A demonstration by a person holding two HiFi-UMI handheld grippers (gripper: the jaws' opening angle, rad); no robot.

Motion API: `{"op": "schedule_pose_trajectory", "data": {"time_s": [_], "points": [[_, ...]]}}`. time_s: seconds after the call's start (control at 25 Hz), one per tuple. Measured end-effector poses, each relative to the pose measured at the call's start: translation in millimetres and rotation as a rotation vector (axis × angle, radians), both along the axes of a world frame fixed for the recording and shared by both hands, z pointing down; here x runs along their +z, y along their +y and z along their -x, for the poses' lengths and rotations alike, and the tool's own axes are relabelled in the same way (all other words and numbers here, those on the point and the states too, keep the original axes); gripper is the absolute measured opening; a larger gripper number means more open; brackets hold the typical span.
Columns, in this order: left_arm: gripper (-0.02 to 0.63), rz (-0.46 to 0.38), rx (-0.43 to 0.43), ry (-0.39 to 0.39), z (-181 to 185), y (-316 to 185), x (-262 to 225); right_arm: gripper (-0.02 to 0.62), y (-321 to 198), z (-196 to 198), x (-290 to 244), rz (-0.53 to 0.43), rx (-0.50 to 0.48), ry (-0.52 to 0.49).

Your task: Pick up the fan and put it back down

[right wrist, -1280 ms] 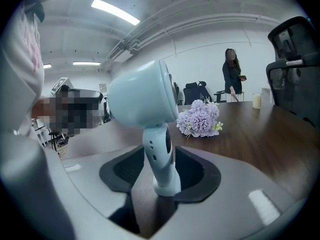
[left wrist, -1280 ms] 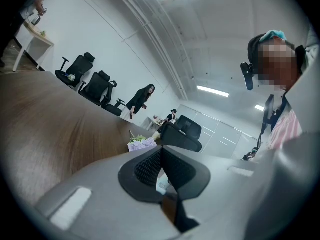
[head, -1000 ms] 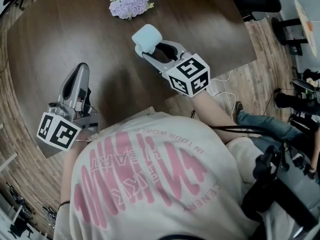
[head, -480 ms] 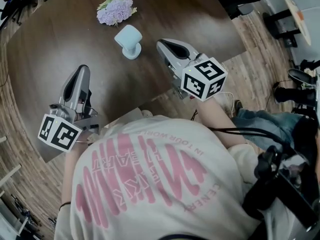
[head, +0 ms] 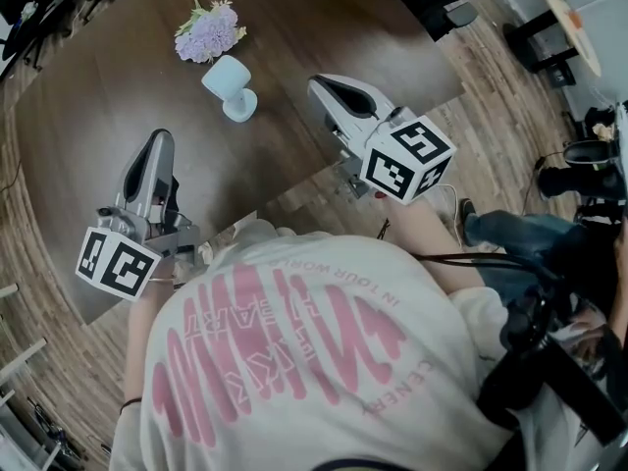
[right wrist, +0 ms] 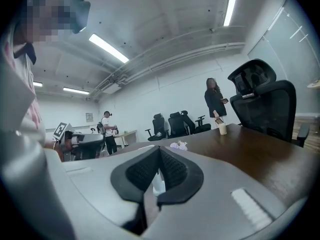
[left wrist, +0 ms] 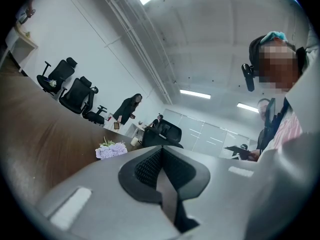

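Observation:
The small pale blue fan (head: pixel 227 86) stands upright on the dark wooden table (head: pixel 108 116), just below the purple flowers (head: pixel 206 35). My right gripper (head: pixel 328 85) hangs to the fan's right, well apart from it, shut and empty. In the right gripper view the jaws (right wrist: pixel 159 151) meet at the tips, and a sliver of the fan (right wrist: pixel 159 185) shows beyond them. At the table's near left my left gripper (head: pixel 157 142) is also shut with nothing in it; its closed pads (left wrist: pixel 161 151) fill the left gripper view.
The table's front edge runs diagonally under my right gripper, with wooden floor (head: pixel 491 96) beyond. A black office chair (right wrist: pixel 265 104) and a cup (right wrist: pixel 222 129) stand at the table's far side. People and more chairs (left wrist: pixel 75 94) are in the room behind.
A second ago my right gripper's jaws stood around the fan. They let go, drew back to the right and shut; the fan now stands free. The left gripper stayed shut.

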State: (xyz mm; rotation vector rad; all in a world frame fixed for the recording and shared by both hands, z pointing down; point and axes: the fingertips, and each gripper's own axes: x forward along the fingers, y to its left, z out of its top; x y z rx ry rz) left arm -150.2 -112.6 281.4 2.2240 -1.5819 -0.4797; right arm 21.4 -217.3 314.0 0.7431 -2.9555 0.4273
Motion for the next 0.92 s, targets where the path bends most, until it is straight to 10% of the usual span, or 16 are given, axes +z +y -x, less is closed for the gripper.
{"op": "schedule_pose_trajectory", "data": {"time_s": [0.92], "points": [[0.018,-0.016,-0.027,-0.015,-18.0,23.4,-9.0,0.005,13.1,-16.6,-4.8,-0.002,-0.012,-0.012]]}}
